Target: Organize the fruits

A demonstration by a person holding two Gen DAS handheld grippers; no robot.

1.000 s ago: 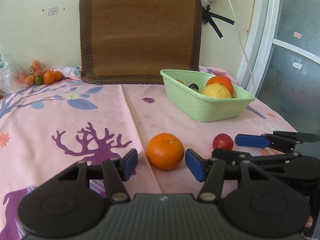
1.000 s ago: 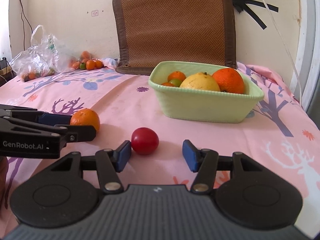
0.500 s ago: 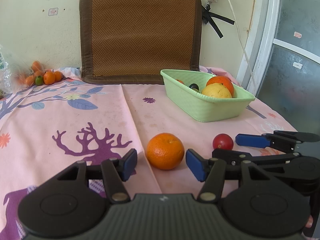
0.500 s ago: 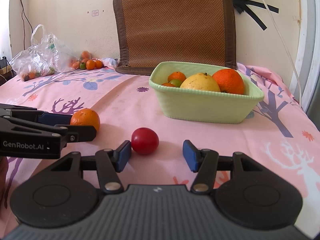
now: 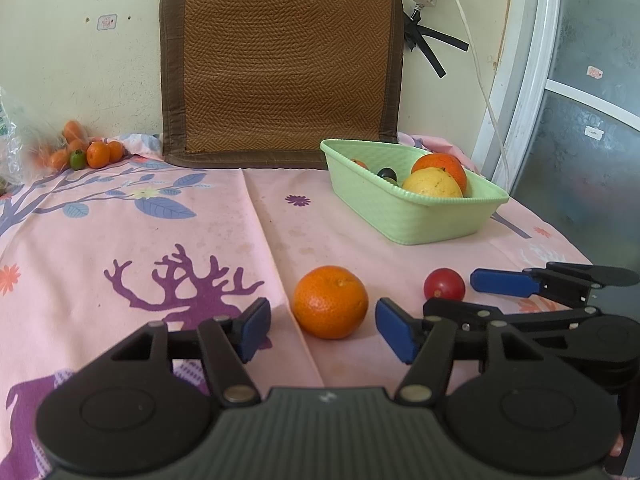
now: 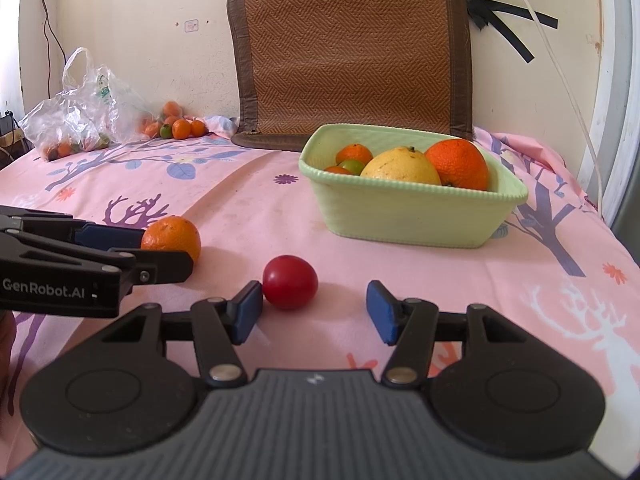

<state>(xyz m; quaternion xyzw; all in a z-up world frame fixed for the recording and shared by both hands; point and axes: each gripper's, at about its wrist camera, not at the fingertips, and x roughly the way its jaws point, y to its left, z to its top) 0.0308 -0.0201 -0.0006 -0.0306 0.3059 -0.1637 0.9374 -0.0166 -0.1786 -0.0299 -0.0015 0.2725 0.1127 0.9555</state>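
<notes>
Pink tablecloth (image 6: 400, 280); left tongs (image 6: 160, 252) read "GenRobot.AI".

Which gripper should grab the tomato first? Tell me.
Right. The right gripper is open with the tomato lying by its left finger, whereas the left gripper brackets the orange.

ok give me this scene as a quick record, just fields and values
left tool: open, fingers either side of the orange, not closed on it
right tool: open, red fruit near its left finger
basket: light green, holds several fruits
loose fruit: orange and red fruit on the pink cloth
far corner: small fruits beside a plastic bag
</notes>
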